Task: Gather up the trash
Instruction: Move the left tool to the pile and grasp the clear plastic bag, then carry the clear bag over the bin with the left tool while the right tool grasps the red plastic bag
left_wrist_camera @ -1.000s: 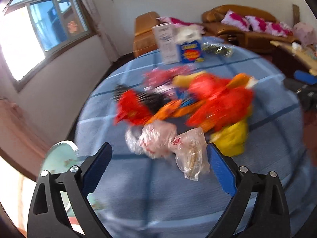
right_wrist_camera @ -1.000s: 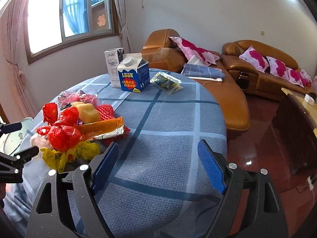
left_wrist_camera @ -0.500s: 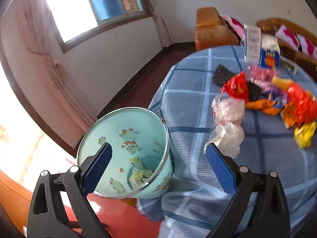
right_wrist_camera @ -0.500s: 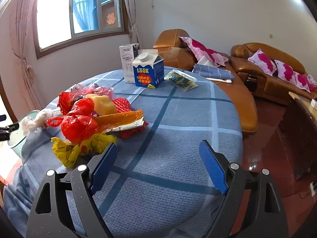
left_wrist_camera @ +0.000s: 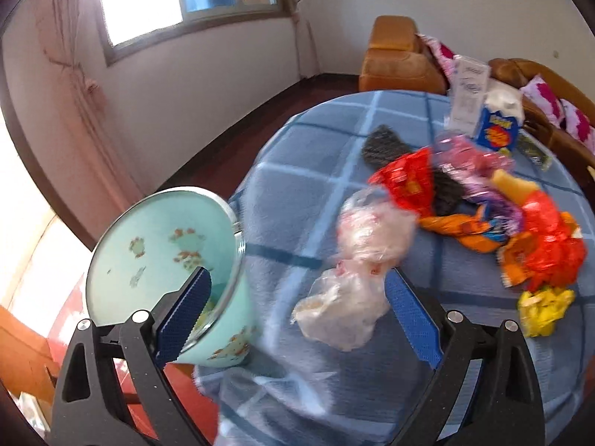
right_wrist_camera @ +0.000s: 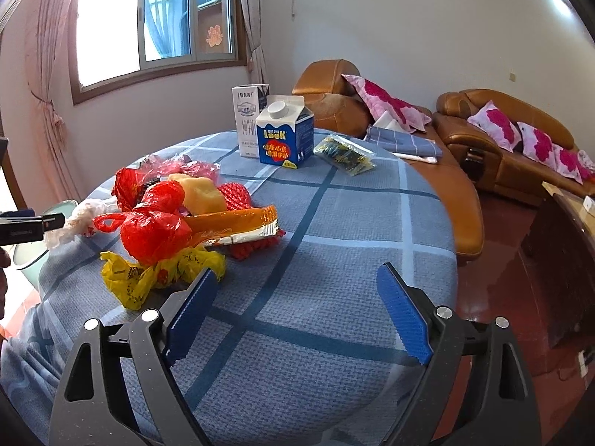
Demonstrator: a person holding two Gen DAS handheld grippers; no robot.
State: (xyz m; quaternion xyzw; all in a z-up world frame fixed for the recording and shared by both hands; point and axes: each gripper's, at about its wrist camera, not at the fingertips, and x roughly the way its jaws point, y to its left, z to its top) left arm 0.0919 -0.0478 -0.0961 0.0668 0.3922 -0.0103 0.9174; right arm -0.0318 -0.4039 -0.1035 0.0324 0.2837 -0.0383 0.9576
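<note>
A pile of trash lies on the round table with a blue checked cloth (right_wrist_camera: 334,260): clear plastic bags (left_wrist_camera: 357,260), a red wrapper (left_wrist_camera: 409,182), an orange wrapper (left_wrist_camera: 461,226), a red bag (right_wrist_camera: 156,226) and a yellow bag (right_wrist_camera: 148,275). A mint green bin (left_wrist_camera: 156,249) stands on the floor beside the table's left edge. My left gripper (left_wrist_camera: 297,316) is open and empty, its jaws spanning the bin's rim and the clear bags. My right gripper (right_wrist_camera: 297,312) is open and empty over the bare cloth, right of the pile.
A blue LOOK carton (right_wrist_camera: 284,133), a white milk carton (right_wrist_camera: 247,122) and a dark snack packet (right_wrist_camera: 344,154) stand at the table's far side. Brown sofas with pink cushions (right_wrist_camera: 502,141) lie beyond. The left gripper also shows in the right wrist view (right_wrist_camera: 26,225).
My left gripper swung left from the pile toward the bin, then partly back, so the clear bags sit nearer its right finger. My right gripper drifted slightly toward the pile.
</note>
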